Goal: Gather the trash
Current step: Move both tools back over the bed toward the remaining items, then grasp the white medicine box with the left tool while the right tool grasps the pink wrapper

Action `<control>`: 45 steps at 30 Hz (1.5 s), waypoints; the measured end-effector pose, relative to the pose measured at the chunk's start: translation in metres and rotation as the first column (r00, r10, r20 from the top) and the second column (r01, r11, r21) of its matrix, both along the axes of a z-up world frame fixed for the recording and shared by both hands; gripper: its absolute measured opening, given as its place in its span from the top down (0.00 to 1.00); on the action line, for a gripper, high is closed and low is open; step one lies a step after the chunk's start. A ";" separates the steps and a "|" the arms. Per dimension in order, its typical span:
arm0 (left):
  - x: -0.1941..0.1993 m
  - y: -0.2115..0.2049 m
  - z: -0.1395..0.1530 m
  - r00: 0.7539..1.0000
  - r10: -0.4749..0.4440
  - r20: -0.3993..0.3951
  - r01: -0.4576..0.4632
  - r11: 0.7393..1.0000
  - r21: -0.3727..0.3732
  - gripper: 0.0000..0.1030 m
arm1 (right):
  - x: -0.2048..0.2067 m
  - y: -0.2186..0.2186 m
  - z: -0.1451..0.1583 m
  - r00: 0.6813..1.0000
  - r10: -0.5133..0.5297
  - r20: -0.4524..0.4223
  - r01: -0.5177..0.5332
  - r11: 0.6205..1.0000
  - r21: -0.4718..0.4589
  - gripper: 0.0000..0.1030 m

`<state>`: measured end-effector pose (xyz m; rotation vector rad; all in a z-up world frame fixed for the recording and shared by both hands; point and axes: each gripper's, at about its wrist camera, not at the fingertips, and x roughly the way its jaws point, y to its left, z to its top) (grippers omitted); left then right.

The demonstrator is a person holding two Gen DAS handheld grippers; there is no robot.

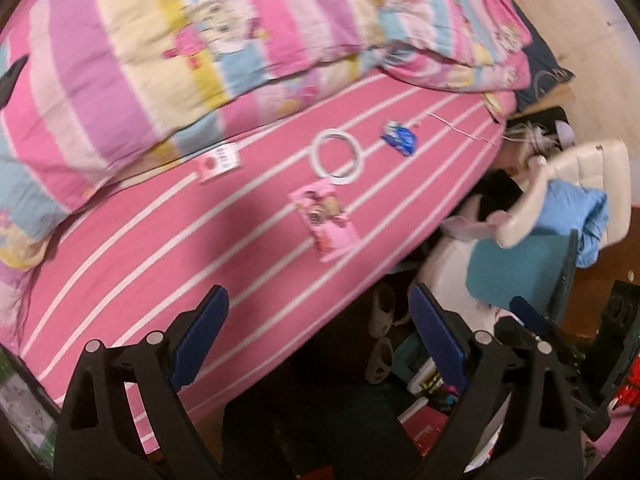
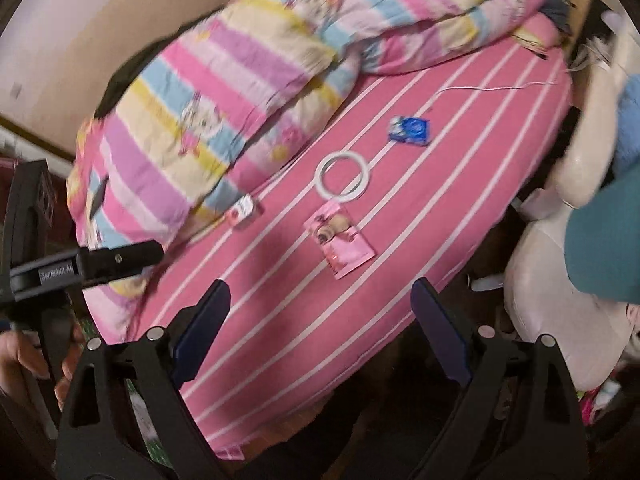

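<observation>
A pink snack wrapper (image 1: 326, 218) lies on the pink striped bed sheet (image 1: 160, 264), seen also in the right wrist view (image 2: 340, 242). Beyond it lie a white tape ring (image 1: 336, 156) (image 2: 343, 176) and a crumpled blue wrapper (image 1: 400, 138) (image 2: 410, 130). A small pink tag (image 1: 218, 162) (image 2: 242, 212) lies by the quilt edge. My left gripper (image 1: 320, 308) is open and empty above the bed's near edge. My right gripper (image 2: 322, 300) is open and empty, short of the pink wrapper. The left gripper's body (image 2: 80, 268) shows at the left of the right wrist view.
A bunched striped quilt (image 1: 180, 40) (image 2: 224, 92) covers the far side of the bed. A white cable (image 2: 492, 89) lies near the bed's far end. A white chair (image 1: 560, 184) with blue cloth stands beside the bed. Slippers (image 1: 380, 332) and clutter lie on the floor below.
</observation>
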<state>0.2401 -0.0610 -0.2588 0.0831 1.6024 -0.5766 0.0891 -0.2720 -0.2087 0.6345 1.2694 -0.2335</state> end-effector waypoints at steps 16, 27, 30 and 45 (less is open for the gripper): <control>0.058 0.030 -0.096 0.995 0.098 -0.021 -0.095 0.991 0.097 0.14 | 0.065 0.008 -0.118 0.972 0.187 -0.143 -0.179 0.981 0.069 0.08; 0.088 0.006 -0.160 0.999 0.035 -0.008 -0.034 0.989 0.143 0.14 | 0.088 -0.011 -0.191 0.953 0.216 -0.211 -0.200 0.975 0.099 0.08; 0.101 -0.005 -0.170 0.998 -0.047 0.036 0.041 0.984 0.171 0.14 | 0.094 -0.010 -0.208 0.947 0.235 -0.219 -0.216 0.971 0.105 0.08; 0.113 -0.052 -0.251 0.917 -0.399 0.007 0.380 0.876 0.297 0.09 | 0.118 -0.004 -0.286 0.941 0.249 -0.230 -0.226 0.967 0.122 0.08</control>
